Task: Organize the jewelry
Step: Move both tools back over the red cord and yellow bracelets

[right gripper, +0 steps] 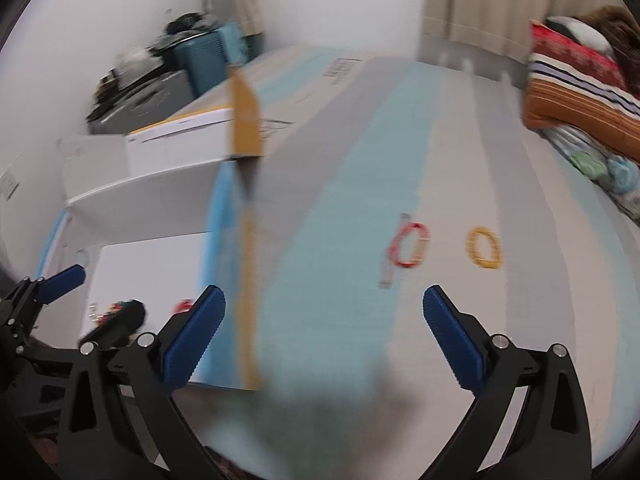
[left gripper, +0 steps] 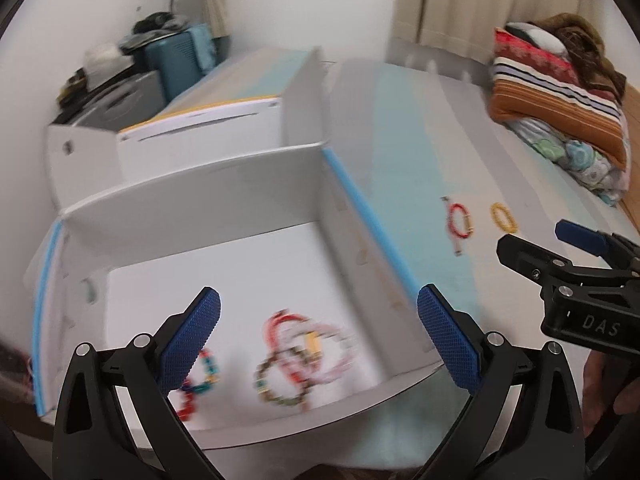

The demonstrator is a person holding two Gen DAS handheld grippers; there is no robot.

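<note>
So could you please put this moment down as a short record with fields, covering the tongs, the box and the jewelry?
left tongs: open, holding nothing, above the box
right tongs: open, holding nothing, facing the two loose bracelets
white box: open-topped, on the striped bed cover
inside box: pile of beaded bracelets, overlapping; count unclear from blur
outside box: red bracelet and yellow bracelet, side by side on the cover, apart
far corner: folded bedding
</note>
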